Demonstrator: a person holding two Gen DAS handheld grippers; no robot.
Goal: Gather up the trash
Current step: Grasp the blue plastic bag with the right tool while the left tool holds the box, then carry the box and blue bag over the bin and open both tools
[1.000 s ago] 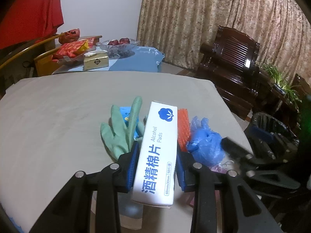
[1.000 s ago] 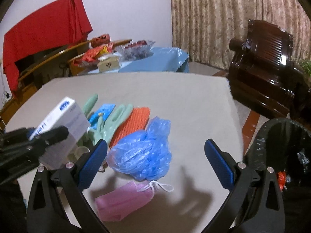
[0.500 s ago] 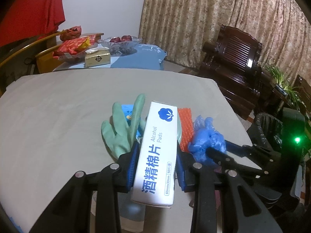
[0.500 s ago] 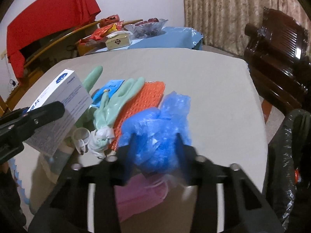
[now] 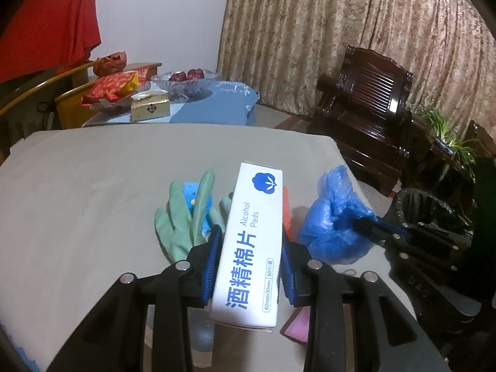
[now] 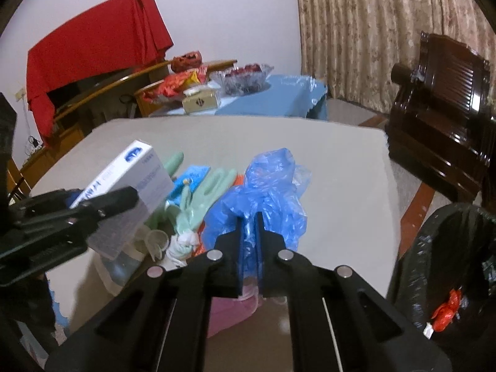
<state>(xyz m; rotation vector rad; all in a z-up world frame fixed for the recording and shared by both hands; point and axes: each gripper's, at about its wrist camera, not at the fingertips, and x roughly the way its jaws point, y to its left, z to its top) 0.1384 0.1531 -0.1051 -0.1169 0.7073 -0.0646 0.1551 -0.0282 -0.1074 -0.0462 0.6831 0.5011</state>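
Note:
My left gripper (image 5: pixel 250 248) is shut on a white alcohol pads box (image 5: pixel 251 241) and holds it above the beige table (image 5: pixel 93 170). The box also shows in the right wrist view (image 6: pixel 124 183). My right gripper (image 6: pixel 249 226) is shut on a crumpled blue plastic bag (image 6: pixel 263 195), which also shows in the left wrist view (image 5: pixel 334 220), lifted a little. Green rubber gloves (image 5: pixel 186 217), an orange mesh piece (image 5: pixel 286 214) and a pink packet (image 6: pixel 226 313) lie on the table. A bin with a black liner (image 6: pixel 449 263) stands at the right.
A dark wooden armchair (image 5: pixel 365 108) stands right of the table. A blue-covered side table (image 6: pixel 263 99) behind holds a fruit bowl, snack bags and a tissue box. A red cloth (image 6: pixel 93 46) hangs at the back left. A potted plant (image 5: pixel 446 130) is far right.
My right gripper went from wide open to shut on the blue bag and has raised it. My left gripper still holds the box, a little higher.

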